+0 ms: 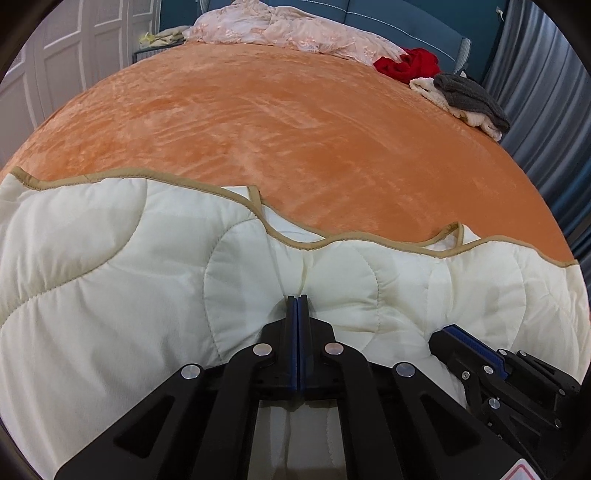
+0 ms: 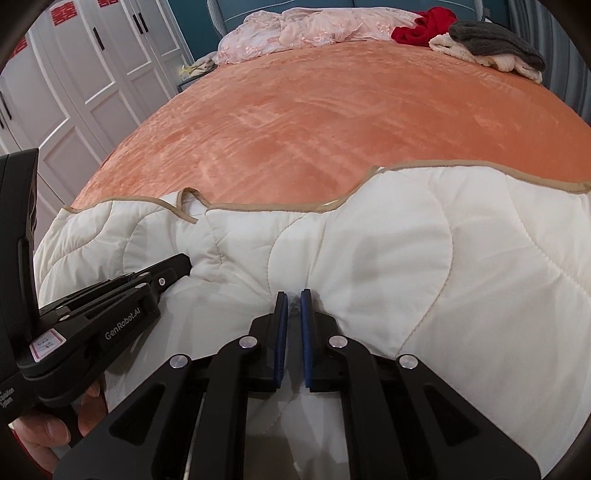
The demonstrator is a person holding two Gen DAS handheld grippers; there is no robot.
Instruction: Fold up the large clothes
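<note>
A cream quilted garment (image 1: 110,258) with tan trim lies over the near edge of the orange bed (image 1: 277,129); it also shows in the right wrist view (image 2: 443,258). My left gripper (image 1: 297,297) is shut on a pinch of the quilted fabric. My right gripper (image 2: 294,293) is nearly closed on a fold of the same fabric, a thin gap showing between the blue pads (image 2: 305,317). The two grippers sit side by side: the right one shows at the left wrist view's lower right (image 1: 443,332), the left one at the right wrist view's left (image 2: 181,264).
A pink bedspread (image 1: 288,33) is bunched at the bed's head. A red garment (image 1: 410,64) and a grey and cream pile (image 1: 469,99) lie at the far right. White wardrobe doors (image 2: 74,74) stand left, grey curtains (image 1: 546,110) right.
</note>
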